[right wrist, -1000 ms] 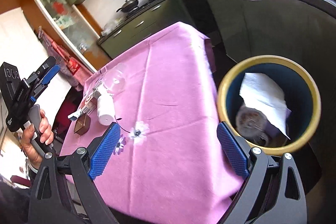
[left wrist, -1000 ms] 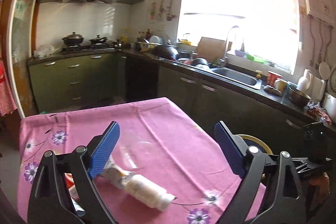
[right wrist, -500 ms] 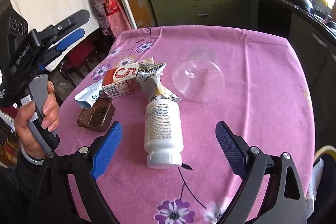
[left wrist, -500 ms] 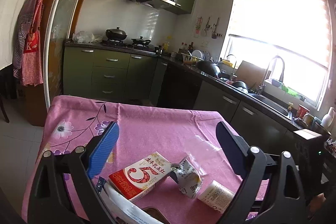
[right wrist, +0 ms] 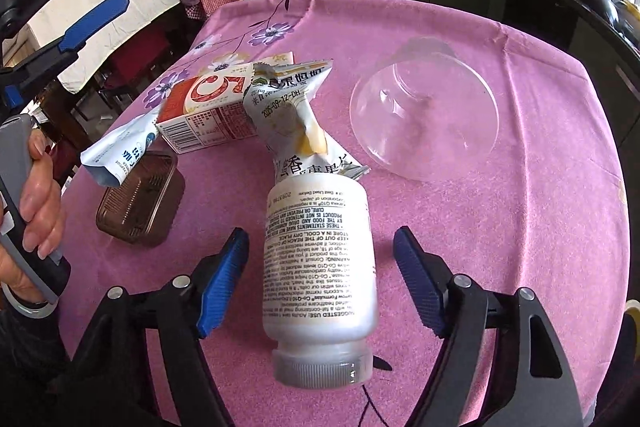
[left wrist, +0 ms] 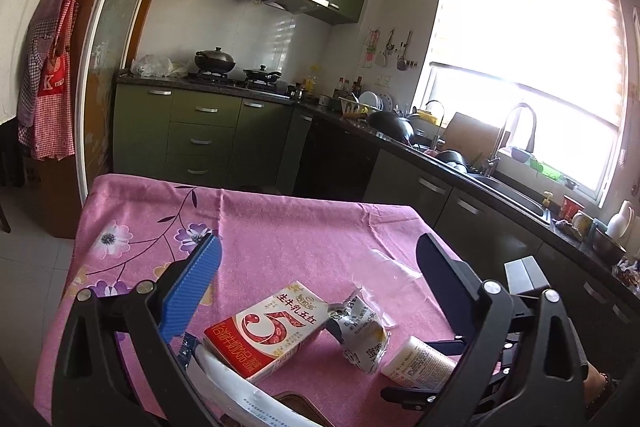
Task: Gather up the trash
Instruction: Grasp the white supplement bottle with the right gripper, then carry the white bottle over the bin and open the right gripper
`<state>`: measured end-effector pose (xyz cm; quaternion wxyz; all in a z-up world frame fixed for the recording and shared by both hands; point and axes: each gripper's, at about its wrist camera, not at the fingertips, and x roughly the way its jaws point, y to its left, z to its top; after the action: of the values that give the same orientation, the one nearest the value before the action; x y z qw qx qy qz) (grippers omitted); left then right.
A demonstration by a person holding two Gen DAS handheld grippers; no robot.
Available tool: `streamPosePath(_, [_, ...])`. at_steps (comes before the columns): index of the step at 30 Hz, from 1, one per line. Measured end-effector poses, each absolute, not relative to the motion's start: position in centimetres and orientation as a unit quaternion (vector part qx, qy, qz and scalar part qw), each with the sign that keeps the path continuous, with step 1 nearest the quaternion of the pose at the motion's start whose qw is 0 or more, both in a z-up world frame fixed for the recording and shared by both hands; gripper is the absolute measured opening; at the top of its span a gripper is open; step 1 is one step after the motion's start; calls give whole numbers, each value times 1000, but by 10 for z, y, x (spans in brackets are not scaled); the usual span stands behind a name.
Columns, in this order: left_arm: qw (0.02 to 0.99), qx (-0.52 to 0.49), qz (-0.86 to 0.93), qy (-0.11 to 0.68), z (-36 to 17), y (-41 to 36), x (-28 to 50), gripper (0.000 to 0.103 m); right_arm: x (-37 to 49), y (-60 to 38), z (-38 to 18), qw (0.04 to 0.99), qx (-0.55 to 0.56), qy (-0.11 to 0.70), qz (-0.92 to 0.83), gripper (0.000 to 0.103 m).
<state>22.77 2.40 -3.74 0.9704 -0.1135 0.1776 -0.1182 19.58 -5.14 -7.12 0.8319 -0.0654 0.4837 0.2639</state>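
Your right gripper [right wrist: 320, 277] is closing around one white bottle [right wrist: 320, 267], pads not yet touching. Beyond it lie one crumpled wrapper [right wrist: 294, 115], one carton [right wrist: 208, 107], one clear cup [right wrist: 426, 119]. Your left gripper [left wrist: 316, 285] hangs open, with bare tablecloth [right wrist: 540, 207] rightward to the edge.

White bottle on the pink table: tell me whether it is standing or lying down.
Lying down. The white bottle rests on its side on the pink tablecloth, cap toward the camera, its label text running sideways along its length.
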Motion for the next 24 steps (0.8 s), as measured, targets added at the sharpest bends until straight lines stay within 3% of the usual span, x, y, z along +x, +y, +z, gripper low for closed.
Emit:
streamPosePath(7, [968, -112, -127, 184, -38, 23, 228, 96, 195, -49, -71, 836, -78, 479, 257, 63])
streamPosePath(13, [964, -116, -142, 194, -40, 20, 231, 96, 193, -53, -71, 841, -76, 474, 249, 47])
streamPosePath(24, [962, -116, -152, 193, -42, 18, 231, 96, 183, -60, -68, 843, -60, 471, 251, 47])
